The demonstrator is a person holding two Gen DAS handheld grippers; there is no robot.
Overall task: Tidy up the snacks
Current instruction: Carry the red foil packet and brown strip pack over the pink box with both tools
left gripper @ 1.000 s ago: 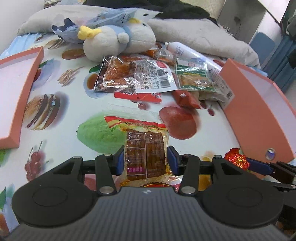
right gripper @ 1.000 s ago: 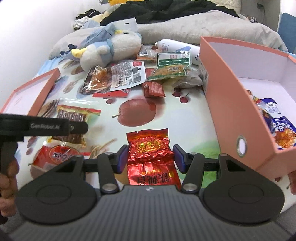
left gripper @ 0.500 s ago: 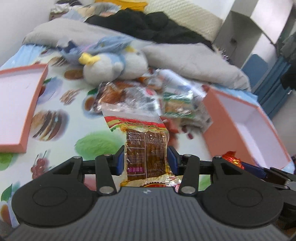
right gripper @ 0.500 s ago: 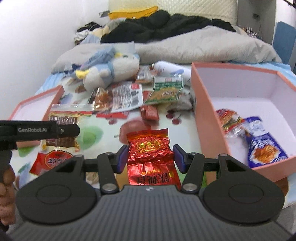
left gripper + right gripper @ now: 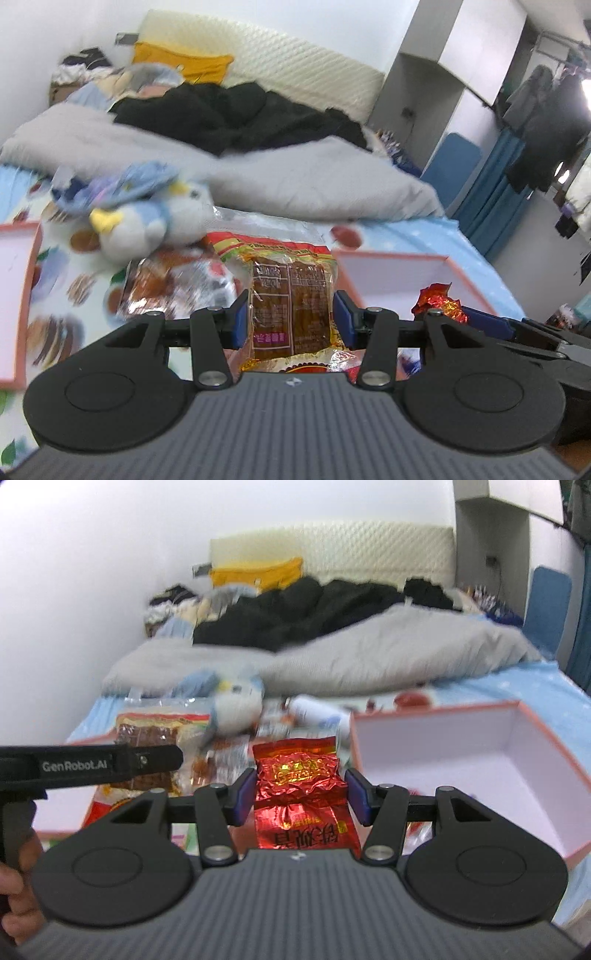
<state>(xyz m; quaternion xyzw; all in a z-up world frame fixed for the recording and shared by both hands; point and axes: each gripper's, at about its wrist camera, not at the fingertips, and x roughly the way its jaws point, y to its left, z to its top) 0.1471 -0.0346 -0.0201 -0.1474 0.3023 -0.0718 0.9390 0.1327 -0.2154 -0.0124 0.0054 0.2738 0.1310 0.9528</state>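
Observation:
My left gripper [image 5: 291,314] is shut on a brown snack packet [image 5: 290,295] with a red and yellow top, held up in the air. My right gripper [image 5: 301,794] is shut on a crinkled red foil packet [image 5: 299,782], also lifted. The pink open box [image 5: 480,760] lies to the right, below both grippers; it also shows in the left wrist view [image 5: 399,273]. The left gripper and its packet [image 5: 147,738] show at the left of the right wrist view. The red packet [image 5: 439,299] shows at the right of the left wrist view.
Several snack packets [image 5: 173,284] lie on the fruit-print sheet. A plush penguin [image 5: 140,218] and a grey duvet [image 5: 314,181] lie behind them. The pink box lid [image 5: 18,280] lies at the left. A white bottle [image 5: 317,710] lies near the box.
Both grippers have risen and tilted upward with their packets, so the views now look across the bed toward the headboard. The pink box sits lower in both views.

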